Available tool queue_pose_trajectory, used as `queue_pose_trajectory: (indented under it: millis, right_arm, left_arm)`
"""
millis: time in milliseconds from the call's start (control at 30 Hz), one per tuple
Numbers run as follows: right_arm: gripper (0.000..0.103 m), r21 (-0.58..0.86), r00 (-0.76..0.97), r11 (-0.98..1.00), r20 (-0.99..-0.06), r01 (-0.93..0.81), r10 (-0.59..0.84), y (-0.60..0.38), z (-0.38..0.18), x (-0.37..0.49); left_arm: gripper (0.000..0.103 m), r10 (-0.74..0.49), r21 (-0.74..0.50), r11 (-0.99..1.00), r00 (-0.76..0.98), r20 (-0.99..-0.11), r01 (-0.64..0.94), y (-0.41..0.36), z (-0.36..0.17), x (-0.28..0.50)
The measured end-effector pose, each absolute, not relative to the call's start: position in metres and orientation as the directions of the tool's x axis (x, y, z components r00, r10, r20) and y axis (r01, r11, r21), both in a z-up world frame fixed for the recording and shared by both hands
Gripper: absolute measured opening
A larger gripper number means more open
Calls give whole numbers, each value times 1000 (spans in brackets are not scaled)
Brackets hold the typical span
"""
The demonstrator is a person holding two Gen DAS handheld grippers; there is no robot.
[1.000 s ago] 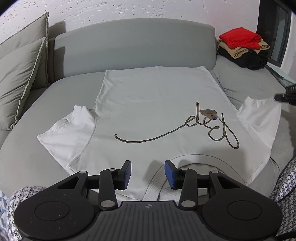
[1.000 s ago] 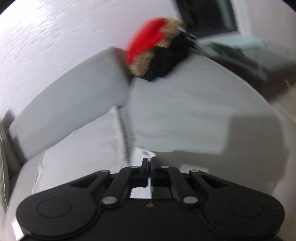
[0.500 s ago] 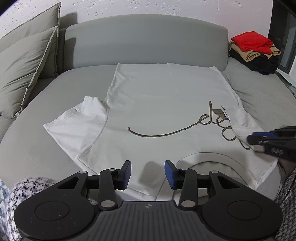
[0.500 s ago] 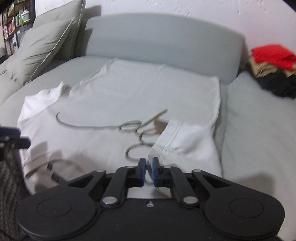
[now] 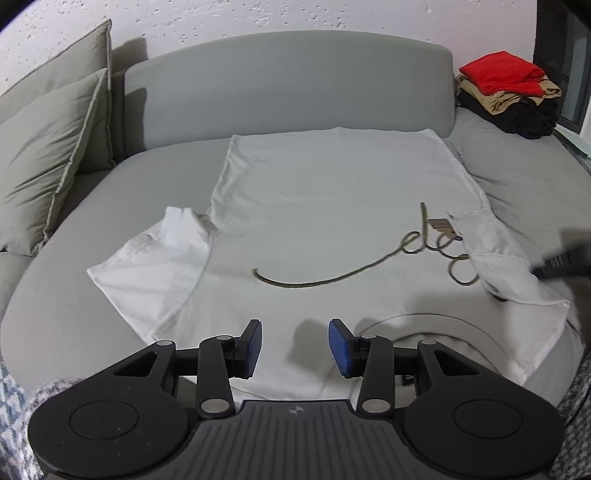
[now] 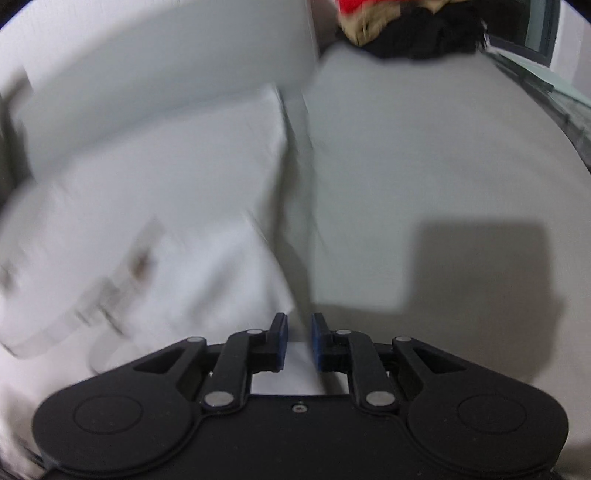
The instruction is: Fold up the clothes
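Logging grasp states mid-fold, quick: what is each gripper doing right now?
Left gripper: open, holding nothing, above the white T-shirt.
Right gripper: open with a narrow gap, holding nothing.

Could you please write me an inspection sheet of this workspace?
Surface: grey sofa, bare apart from the clothes.
Job's things: white T-shirt spread flat; one sleeve folded in, other sleeve out.
Clutter: folded pile at the far corner.
Grippers: left hand-held gripper open, empty; right hand-held gripper slightly open, empty.
Cables: nothing seen.
Surroundings: cushions, white wall.
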State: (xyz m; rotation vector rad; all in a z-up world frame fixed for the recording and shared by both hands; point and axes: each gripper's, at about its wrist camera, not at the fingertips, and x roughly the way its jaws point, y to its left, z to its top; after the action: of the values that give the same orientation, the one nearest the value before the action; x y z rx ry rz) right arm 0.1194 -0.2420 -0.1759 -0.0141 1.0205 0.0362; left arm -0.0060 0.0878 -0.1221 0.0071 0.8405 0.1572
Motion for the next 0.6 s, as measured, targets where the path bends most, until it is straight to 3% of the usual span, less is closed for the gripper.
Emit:
queue_pose_trajectory:
  millis: [67,200,267,467,600]
  right_arm:
    - [5,-38,486,999,-873,-2,-32,-245,-187,122]
    - [3,-43,446,999,-894,16,-46,-253,-183,106]
    - [7,1,477,999,-879,48,-22,-257,-170,100]
    - [12,267,527,963,-813,-40,247,-232,-150,98]
    - [12,302,505,948,-806,-99,309,-207,-163,103]
  left_arm:
    - [40,145,64,987,651,-746,-146,92,-124,-6]
    - [40,142,49,986,636,-758,-162,100,-130,-5]
    - [40,144,46,985,634,-760,-168,102,-131,-4]
    - [40,153,69,986,647,-747,-153,101,-133,8]
    - [34,145,80,988,590,-795,-134,96,-149,9]
